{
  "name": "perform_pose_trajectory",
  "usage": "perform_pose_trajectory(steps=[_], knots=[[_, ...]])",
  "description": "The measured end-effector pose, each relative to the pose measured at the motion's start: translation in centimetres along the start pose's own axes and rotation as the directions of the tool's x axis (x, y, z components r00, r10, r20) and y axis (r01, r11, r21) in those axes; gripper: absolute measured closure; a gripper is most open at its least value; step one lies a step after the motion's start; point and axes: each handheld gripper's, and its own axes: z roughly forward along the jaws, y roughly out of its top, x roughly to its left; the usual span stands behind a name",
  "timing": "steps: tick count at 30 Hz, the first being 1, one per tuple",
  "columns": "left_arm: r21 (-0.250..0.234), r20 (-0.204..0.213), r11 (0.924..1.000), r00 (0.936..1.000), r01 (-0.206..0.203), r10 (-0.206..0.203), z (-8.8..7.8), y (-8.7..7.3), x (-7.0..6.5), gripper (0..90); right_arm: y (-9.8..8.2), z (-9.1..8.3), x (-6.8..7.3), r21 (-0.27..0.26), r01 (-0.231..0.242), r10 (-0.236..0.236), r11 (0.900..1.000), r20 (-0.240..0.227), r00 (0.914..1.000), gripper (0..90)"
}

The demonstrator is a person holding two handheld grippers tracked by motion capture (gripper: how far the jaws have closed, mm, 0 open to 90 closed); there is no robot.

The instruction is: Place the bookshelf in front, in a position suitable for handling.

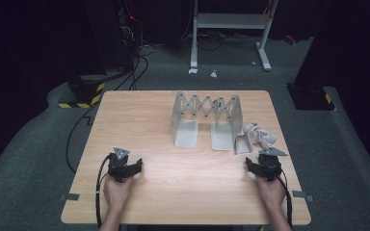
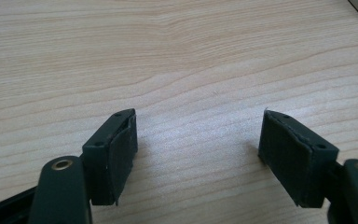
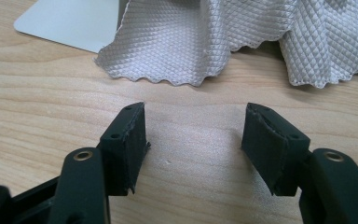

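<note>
Claw on the right (image 3: 196,140) stands with its jaws wide apart and nothing between them, low over the bench (image 1: 164,192) and aimed at the cloth; the left claw (image 2: 198,144) is likewise spread wide and empty, over bare wood well away from the things.

Largest on the bench is the metal rack (image 1: 206,120), a scissor-lattice frame with two flat plates standing from it; it looks stiff and light, and would likely skid if nudged, so it is best left alone.

Against the rack's right plate lies the white cloth (image 3: 223,37), crumpled in a loose heap just ahead of the right claw; part of it drapes over the corner of the plate (image 3: 70,23); its weave is a fine diamond mesh and its hem is wavy; I judge it very light, soft and limp, not fragile and not slippery, though it will sag and trail when lifted.

Best hold, to my eye, is a raised fold or the near scalloped hem (image 3: 168,79), pinched well in so that the thin fabric does not slide out.
</note>
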Motion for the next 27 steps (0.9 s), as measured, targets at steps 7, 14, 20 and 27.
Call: perform_pose_trajectory(steps=[7,14,20,27], knots=[[0.004,-0.009,0.9999,0.9999,0.01,-0.01,0.01,-0.02,-0.01,25.2,-0.01,-0.01,0.04,0.001,0.004,-0.004,1.0,-0.003,1.0,37.9],[0.007,-0.006,1.0,1.0,0.005,-0.005,0.01,-0.01,-0.01,24.5,-0.01,-0.01,0.04,0.003,0.005,-0.005,1.0,-0.004,1.0,37.6],[0.006,-0.003,1.0,1.0,0.002,-0.002,0.0,-0.02,-0.02,24.4,-0.01,-0.01,0.04,0.003,0.005,-0.005,1.0,-0.005,1.0,37.3],[0.009,-0.001,1.0,1.0,-0.002,0.002,-0.02,-0.01,-0.01,24.4,-0.01,-0.01,0.08,0.003,0.003,-0.003,1.0,-0.002,1.0,37.3]])
